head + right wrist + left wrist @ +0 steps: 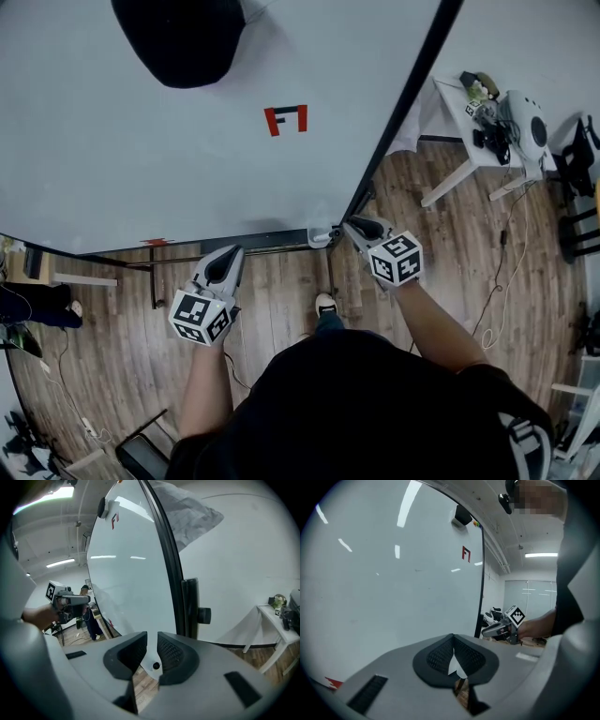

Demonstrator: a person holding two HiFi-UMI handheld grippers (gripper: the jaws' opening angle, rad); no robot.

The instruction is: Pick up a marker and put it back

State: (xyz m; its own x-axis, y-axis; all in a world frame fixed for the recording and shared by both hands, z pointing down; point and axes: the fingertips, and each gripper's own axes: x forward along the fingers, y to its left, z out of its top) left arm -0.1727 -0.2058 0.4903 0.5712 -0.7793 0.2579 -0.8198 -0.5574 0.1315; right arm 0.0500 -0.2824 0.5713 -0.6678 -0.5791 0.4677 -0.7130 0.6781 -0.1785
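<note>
A big whiteboard stands in front of me, with a dark ledge along its lower edge that ends in a white cap. I cannot make out a marker in any view. My right gripper points at the board's lower right corner. In the right gripper view its jaws stand apart, with nothing pressed between them; the white cap, which has a small dark dot on it, shows through the gap. My left gripper hovers just below the ledge, its pads closed together and empty.
On the board are a red and black mark and a black shape at its top. A white table with gear stands at the right, above cables on the wooden floor. The board's stand foot and my shoe are below.
</note>
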